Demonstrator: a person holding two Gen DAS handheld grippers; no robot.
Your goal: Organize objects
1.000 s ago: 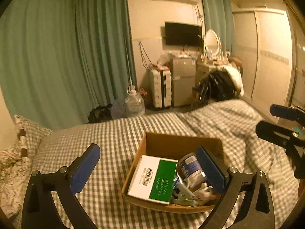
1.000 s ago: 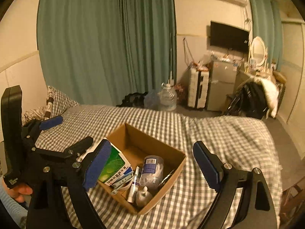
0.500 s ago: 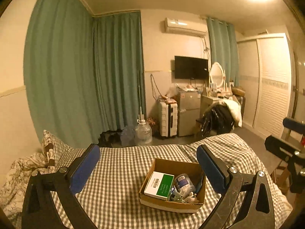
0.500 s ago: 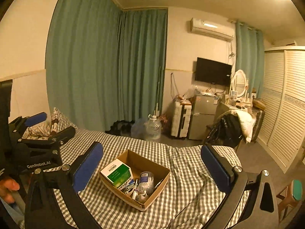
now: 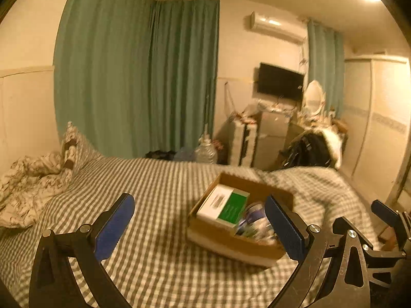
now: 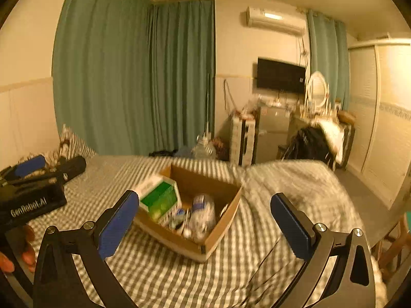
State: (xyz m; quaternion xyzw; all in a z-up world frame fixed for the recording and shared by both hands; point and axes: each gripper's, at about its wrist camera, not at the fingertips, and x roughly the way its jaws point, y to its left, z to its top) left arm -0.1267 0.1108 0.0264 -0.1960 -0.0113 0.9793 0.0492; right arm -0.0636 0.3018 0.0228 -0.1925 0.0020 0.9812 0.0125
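An open cardboard box [image 5: 231,243] [image 6: 221,231] sits on the grey checked bed [image 5: 159,192] [image 6: 282,205]. It holds a white and green carton [image 5: 226,205] [image 6: 159,197], a plastic bottle [image 6: 204,210] and several small items, blurred. My left gripper [image 5: 199,227] is open and empty above the bed, the box just ahead between its fingers to the right. My right gripper [image 6: 204,224] is open and empty, with the box ahead between its fingers. Each gripper shows at the edge of the other's view.
A crumpled patterned duvet [image 5: 28,179] and pillow lie at the bed's left. Green curtains [image 5: 141,77] hang behind. A water jug [image 5: 205,151], suitcase [image 5: 242,143], small fridge [image 5: 272,138], a clothes-laden chair [image 5: 313,151] and a wardrobe [image 5: 377,133] stand beyond the bed.
Both grippers have dropped lower and closer to the box after pulling far back; the box looms larger again. Both stay open and empty.
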